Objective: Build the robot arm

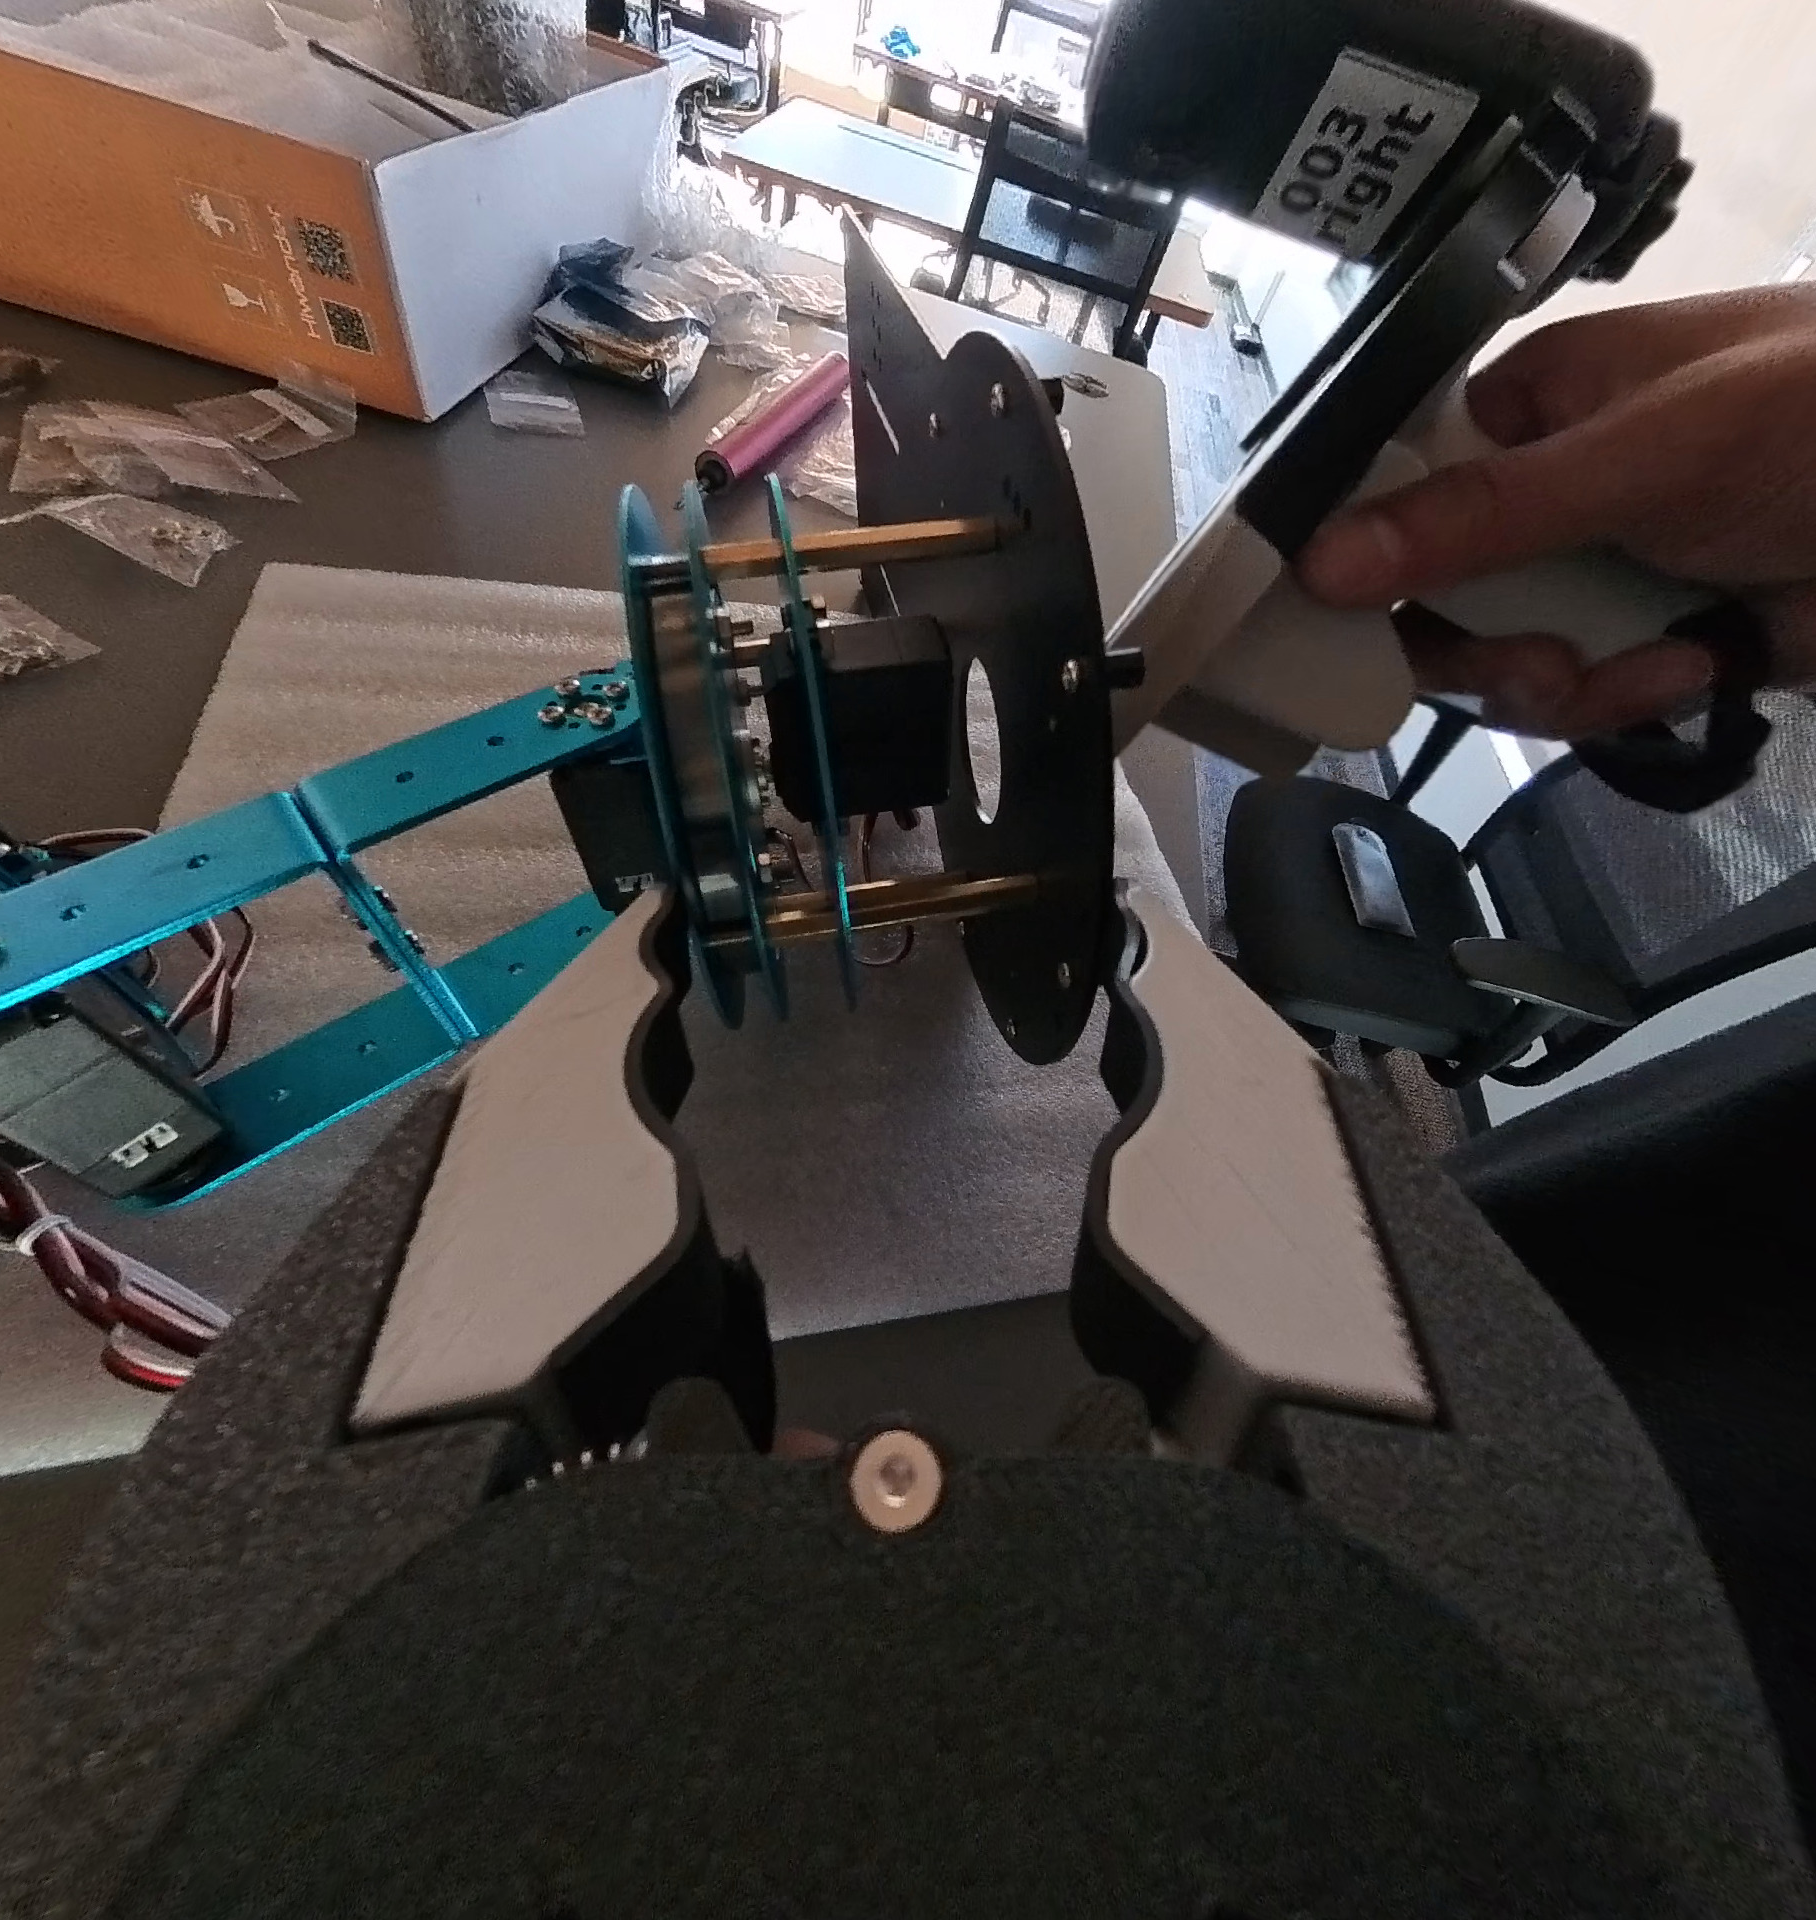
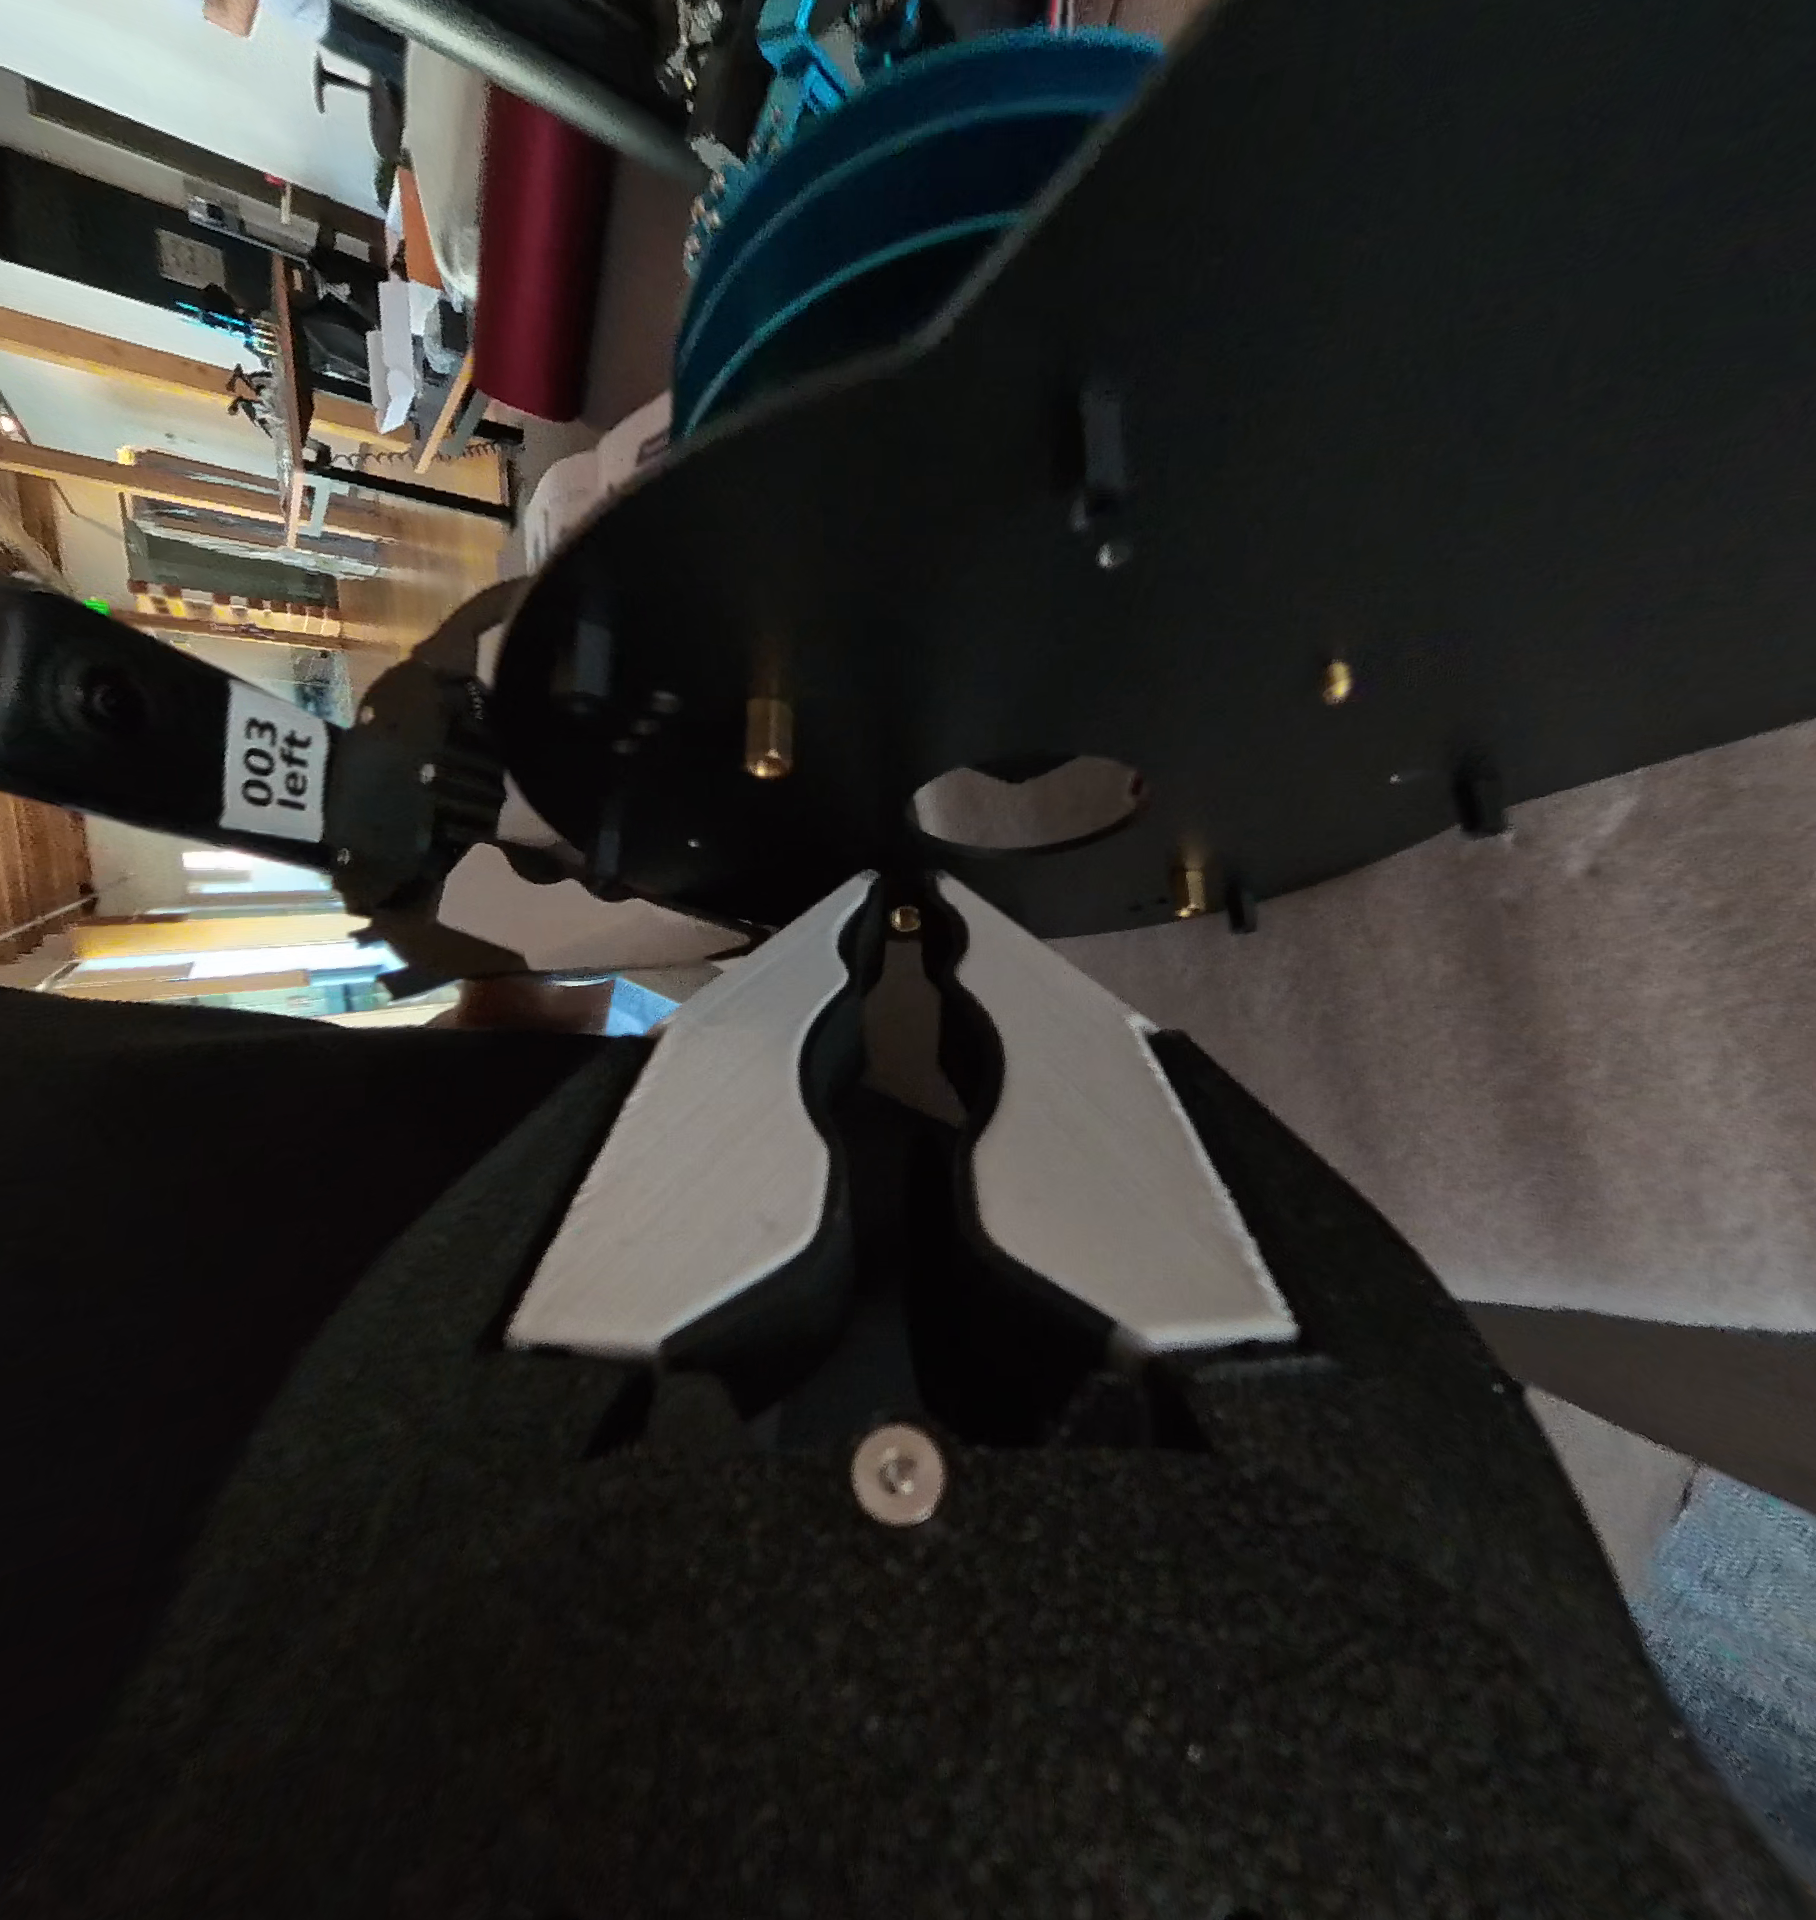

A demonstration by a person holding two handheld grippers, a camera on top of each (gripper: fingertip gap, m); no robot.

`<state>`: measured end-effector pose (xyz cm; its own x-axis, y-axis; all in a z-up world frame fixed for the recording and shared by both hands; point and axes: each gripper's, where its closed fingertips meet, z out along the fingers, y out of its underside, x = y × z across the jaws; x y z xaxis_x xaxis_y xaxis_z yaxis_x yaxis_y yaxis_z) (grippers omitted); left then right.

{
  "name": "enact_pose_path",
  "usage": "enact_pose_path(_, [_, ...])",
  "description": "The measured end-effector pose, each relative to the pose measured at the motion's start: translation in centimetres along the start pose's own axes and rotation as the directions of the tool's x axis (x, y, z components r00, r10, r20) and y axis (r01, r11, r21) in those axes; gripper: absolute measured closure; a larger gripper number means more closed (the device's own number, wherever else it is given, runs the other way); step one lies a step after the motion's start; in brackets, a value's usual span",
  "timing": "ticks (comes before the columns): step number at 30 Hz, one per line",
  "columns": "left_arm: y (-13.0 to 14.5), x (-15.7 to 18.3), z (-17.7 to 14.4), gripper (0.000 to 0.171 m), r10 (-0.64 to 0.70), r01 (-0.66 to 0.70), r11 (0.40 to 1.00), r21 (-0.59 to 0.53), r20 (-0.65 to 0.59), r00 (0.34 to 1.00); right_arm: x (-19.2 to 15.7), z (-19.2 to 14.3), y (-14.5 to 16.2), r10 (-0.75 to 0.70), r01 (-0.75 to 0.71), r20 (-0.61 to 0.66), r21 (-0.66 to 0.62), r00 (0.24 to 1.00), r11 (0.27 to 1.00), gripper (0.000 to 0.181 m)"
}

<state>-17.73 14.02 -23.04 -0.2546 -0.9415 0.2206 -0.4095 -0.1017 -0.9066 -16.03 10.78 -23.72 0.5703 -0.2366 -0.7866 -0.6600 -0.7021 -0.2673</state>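
Observation:
A robot-arm base lies on its side: teal discs, brass standoffs, a black servo and a round black plate, joined to a teal bracket arm. My left gripper spans the base, one finger against a teal disc, the other at the black plate's edge, shut on it. My right gripper, held by a hand, is shut on a small brass-tipped standoff against the black plate's outer face. Its tip also shows in the left wrist view.
An orange and white cardboard box stands at the back left. Small plastic parts bags and a purple cylinder lie on the dark table. A foam sheet lies under the arm. Servo wires trail left. An office chair is right. The tips of one gripper are about 5 cm away from the tips of the other.

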Motion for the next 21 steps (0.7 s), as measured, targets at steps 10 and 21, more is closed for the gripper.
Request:
enact_pose_path(10, [0.0, 0.0, 0.0, 0.092, 0.001, -0.001, 1.0, -0.007, -0.001, 1.0, 2.5, -0.4, 0.8, -0.277, 0.283, -0.193, 0.006, 0.941, 0.959, 0.181])
enact_pose_path(21, [0.1, 0.0, 0.0, 0.092, -0.001, 0.001, 1.0, -0.018, 0.002, 1.0, 5.5, 0.9, 4.0, -0.575, 0.61, -0.298, 0.031, 0.762, 0.792, 0.171])
